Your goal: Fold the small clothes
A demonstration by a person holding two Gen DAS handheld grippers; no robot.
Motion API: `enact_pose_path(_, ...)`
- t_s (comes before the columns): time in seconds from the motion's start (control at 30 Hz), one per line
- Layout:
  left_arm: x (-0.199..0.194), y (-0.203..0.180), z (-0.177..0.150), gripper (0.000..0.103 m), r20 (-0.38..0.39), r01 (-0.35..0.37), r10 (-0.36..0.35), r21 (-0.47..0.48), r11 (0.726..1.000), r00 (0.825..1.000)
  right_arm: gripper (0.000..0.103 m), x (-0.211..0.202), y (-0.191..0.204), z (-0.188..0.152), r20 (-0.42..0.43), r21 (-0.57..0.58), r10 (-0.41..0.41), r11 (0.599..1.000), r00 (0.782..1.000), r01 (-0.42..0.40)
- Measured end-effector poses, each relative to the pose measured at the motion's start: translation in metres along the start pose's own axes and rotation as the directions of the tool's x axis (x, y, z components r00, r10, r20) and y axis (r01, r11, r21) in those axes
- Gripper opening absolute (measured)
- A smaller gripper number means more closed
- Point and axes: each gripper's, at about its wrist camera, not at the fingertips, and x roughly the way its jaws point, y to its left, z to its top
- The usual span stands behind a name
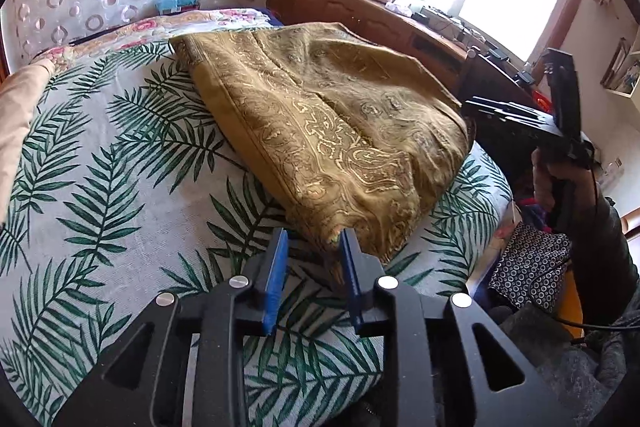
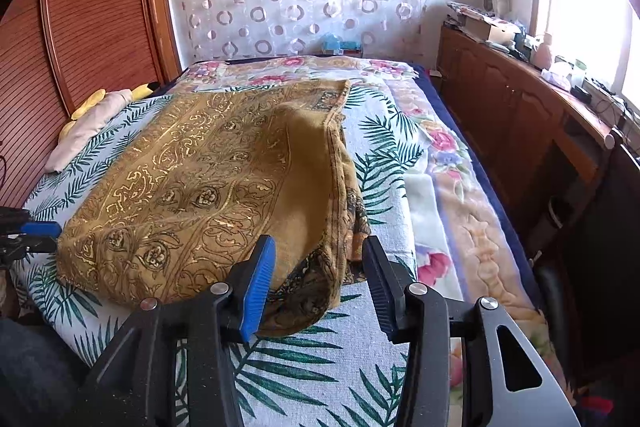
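A gold-brown paisley cloth lies folded over on the palm-leaf bed cover; it also shows in the right wrist view. My left gripper is open at the cloth's near corner, its right finger touching the cloth edge. My right gripper is open, its jaws standing either side of the cloth's near folded corner without closing on it. In the left wrist view the right gripper's body shows at the cloth's right edge, held in a hand. The left gripper shows at the left edge of the right wrist view.
A floral blanket lies to the right of the leaf cover. A wooden cabinet with clutter runs along the window side. A pillow lies by the wooden headboard. A dotted cloth hangs off the bed's right side.
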Motion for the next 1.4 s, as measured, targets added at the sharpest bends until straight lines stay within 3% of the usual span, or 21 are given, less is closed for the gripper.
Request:
enact_pose_path(0.23, 0.021, 0.000, -0.008, 0.029, -0.070, 0.040, -0.041, -0.011, 0.999, 0.997, 0.048, -0.002, 0.012, 0.000, 0.006, -0.031, 0.016, 0.999, 1.000, -0.016)
enact_pose_path(0.37, 0.020, -0.005, -0.010, 0.028, -0.073, 0.067, -0.067, -0.001, 0.998, 0.995, 0.054, -0.003, 0.019, 0.001, 0.010, -0.041, 0.037, 0.998, 0.999, -0.037)
enact_pose_path(0.4, 0.020, -0.005, -0.011, 0.024, -0.076, 0.079, -0.079, -0.003, 0.997, 0.994, 0.057, -0.003, 0.021, 0.001, 0.011, -0.044, 0.041, 0.998, 0.999, -0.041)
enact_pose_path(0.43, 0.020, -0.006, -0.011, 0.010, -0.085, 0.100, -0.100, -0.002, 0.995, 0.991, 0.060, -0.003, 0.022, 0.001, 0.010, -0.046, 0.044, 0.998, 0.999, -0.043)
enact_pose_path(0.47, 0.020, -0.008, -0.009, 0.007, -0.081, 0.106, -0.106, 0.004, 0.994, 0.991, 0.060, -0.002, 0.023, 0.000, 0.009, -0.050, 0.047, 0.998, 0.999, -0.047)
enact_pose_path(0.77, -0.030, -0.021, 0.045, 0.004, 0.087, 0.153, -0.156, 0.043, 0.987, 0.984, 0.061, -0.015, 0.036, 0.005, 0.037, -0.083, 0.107, 0.991, 0.994, -0.103)
enact_pose_path(0.93, -0.048, -0.026, 0.079, 0.004, 0.163, 0.148, -0.155, 0.057, 0.987, 0.974, 0.069, -0.026, 0.048, 0.005, 0.059, -0.132, 0.148, 0.981, 0.987, -0.140)
enact_pose_path(1.1, -0.051, -0.021, 0.098, 0.004, 0.200, 0.151, -0.156, 0.042, 0.988, 0.967, 0.073, -0.022, 0.057, 0.000, 0.042, -0.165, 0.176, 0.972, 0.984, -0.166)
enact_pose_path(1.4, -0.051, -0.010, 0.111, 0.004, 0.245, 0.112, -0.109, 0.003, 0.994, 0.963, 0.074, 0.017, 0.028, -0.006, -0.039, -0.130, 0.147, 0.980, 0.988, -0.151)
